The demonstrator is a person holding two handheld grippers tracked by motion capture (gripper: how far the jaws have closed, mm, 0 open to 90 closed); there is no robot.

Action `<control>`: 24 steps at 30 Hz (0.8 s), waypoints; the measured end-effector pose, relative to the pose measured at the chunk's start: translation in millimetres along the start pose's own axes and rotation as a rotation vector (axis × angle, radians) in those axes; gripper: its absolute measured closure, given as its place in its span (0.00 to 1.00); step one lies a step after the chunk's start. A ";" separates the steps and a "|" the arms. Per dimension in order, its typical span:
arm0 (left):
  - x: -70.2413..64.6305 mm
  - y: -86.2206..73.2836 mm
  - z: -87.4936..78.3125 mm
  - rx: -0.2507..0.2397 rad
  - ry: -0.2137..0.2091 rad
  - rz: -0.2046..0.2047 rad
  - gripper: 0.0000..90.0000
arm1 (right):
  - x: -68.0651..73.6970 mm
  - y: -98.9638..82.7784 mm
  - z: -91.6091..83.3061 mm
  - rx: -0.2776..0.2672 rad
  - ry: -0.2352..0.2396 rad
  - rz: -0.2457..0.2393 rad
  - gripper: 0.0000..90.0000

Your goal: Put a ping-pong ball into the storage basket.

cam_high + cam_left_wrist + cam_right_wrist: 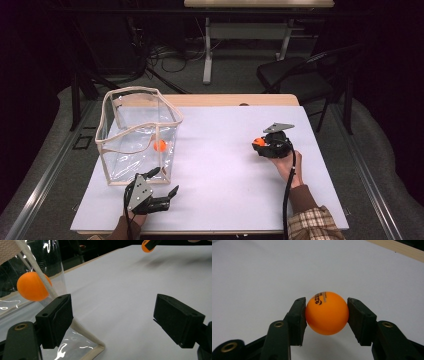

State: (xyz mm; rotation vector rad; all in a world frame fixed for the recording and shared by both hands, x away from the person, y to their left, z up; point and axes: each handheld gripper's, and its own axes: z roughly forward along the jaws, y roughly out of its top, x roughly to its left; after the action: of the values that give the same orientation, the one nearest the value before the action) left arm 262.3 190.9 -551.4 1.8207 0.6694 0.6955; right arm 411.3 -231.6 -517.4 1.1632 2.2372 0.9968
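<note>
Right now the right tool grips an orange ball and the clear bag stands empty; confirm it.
Not empty. The clear bag already holds an orange ball, as the high view shows. The right tool does grip the other orange ball.

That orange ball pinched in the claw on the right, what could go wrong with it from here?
The right claw grips the orange ball only at its two sides; being round and smooth, it could squirt out and roll across the white table. The clear bag, where another ball already lies, looks soft-walled, so its rim may sag or get knocked on the way in. The left claw stands open beside the bag, not holding it steady.
</note>
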 end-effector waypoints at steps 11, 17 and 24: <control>0.0 0.5 2.7 0.006 0.002 0.000 0.17 | 1.8 7.2 -9.5 -0.030 0.020 0.002 0.57; -0.5 1.2 2.9 0.001 -0.006 0.003 0.17 | 4.8 8.3 -14.8 -0.034 0.024 0.002 0.57; -0.5 0.7 2.2 0.003 -0.004 -0.004 0.17 | 6.5 12.0 -17.9 -0.044 0.034 0.000 0.57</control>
State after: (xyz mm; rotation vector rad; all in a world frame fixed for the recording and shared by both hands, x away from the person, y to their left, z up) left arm 263.7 188.9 -551.5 1.8223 0.6716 0.6883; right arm 402.4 -228.7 -496.9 1.1355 2.2304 1.0682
